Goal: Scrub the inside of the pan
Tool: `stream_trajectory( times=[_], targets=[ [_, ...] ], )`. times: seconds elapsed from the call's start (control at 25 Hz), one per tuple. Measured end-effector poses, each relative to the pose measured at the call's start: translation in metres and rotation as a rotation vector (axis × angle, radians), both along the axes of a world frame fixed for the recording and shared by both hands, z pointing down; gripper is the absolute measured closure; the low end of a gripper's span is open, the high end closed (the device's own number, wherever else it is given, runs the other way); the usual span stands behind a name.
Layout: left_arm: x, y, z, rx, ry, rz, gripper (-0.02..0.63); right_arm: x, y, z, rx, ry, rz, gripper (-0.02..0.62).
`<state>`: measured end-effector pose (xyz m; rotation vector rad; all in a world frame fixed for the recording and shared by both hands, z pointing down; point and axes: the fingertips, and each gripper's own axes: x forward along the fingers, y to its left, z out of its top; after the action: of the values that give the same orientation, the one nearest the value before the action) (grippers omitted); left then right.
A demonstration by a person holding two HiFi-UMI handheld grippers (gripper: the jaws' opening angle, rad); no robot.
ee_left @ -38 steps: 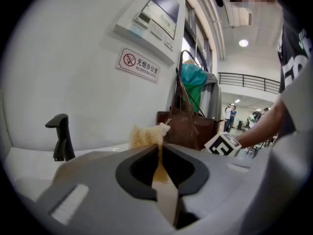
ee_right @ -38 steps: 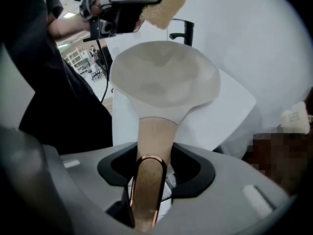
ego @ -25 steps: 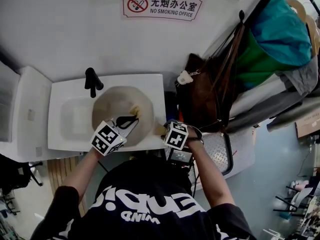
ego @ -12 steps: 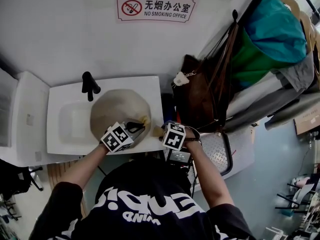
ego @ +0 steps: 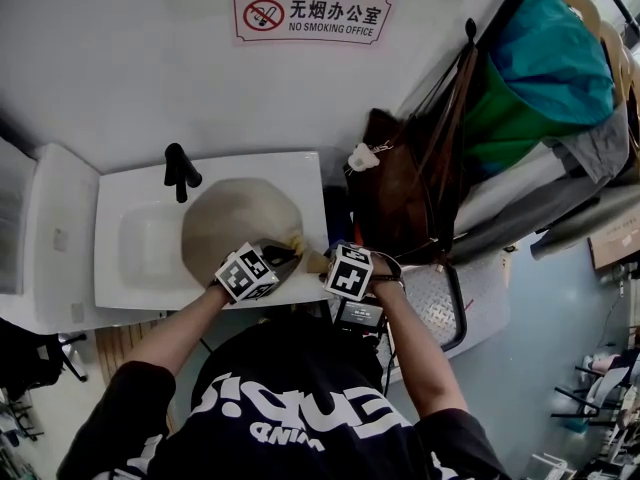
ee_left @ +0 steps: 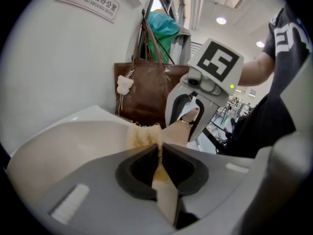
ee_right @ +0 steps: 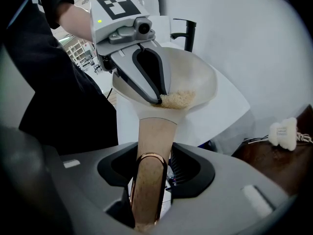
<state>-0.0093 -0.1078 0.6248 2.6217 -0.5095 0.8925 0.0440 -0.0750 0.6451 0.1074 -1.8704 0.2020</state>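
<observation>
A beige pan [ego: 235,226] lies in the white sink [ego: 125,268], its handle [ego: 317,261] pointing right. My right gripper [ego: 327,262] is shut on that handle [ee_right: 152,146], which runs between its jaws toward the bowl [ee_right: 195,75]. My left gripper [ego: 282,254] is shut on a yellowish scrub pad [ego: 295,240] and presses it against the pan's inside wall close to the handle. In the left gripper view the pad [ee_left: 144,135] sticks out past the closed left gripper [ee_left: 159,148], with the right gripper [ee_left: 195,109] just behind. The right gripper view shows the left gripper [ee_right: 157,98] over the pad [ee_right: 177,99].
A black faucet [ego: 178,168] stands at the sink's back edge. A brown bag [ego: 405,193] with a small white charm [ego: 363,157] hangs right of the sink, under teal and green clothes [ego: 550,68]. A no-smoking sign [ego: 312,16] is on the wall.
My left gripper has slid the scrub pad to the right across the pan, toward the handle side. The right gripper stays put on the handle.
</observation>
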Motion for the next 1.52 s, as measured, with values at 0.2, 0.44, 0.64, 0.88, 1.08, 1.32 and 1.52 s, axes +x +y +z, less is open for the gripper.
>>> stream_trajectory(
  times=[0.2, 0.44, 0.64, 0.88, 1.08, 1.32, 1.52],
  targets=[
    [0.001, -0.007, 0.002, -0.002, -0.005, -0.013, 0.581, -0.001, 0.001, -0.001, -0.006, 0.001, 0.0, 0.397],
    [-0.001, -0.033, 0.004, -0.003, -0.037, -0.045, 0.581, -0.001, 0.001, -0.001, -0.009, -0.006, 0.0, 0.397],
    [-0.009, -0.06, 0.006, -0.017, -0.051, -0.114, 0.581, -0.001, 0.001, 0.0, -0.011, -0.007, -0.002, 0.397],
    [-0.019, -0.087, 0.013, -0.033, -0.1, -0.162, 0.581, 0.0, 0.002, -0.001, -0.014, -0.009, -0.003, 0.397],
    [-0.038, -0.112, 0.012, -0.038, -0.134, -0.214, 0.581, 0.002, 0.003, 0.0, -0.019, -0.012, 0.004, 0.397],
    [-0.076, -0.134, 0.015, -0.018, -0.239, -0.295, 0.581, 0.001, 0.004, -0.001, -0.023, -0.017, 0.005, 0.397],
    [-0.106, -0.142, 0.016, 0.017, -0.337, -0.325, 0.581, 0.001, 0.004, -0.001, -0.025, -0.017, 0.002, 0.397]
  ],
)
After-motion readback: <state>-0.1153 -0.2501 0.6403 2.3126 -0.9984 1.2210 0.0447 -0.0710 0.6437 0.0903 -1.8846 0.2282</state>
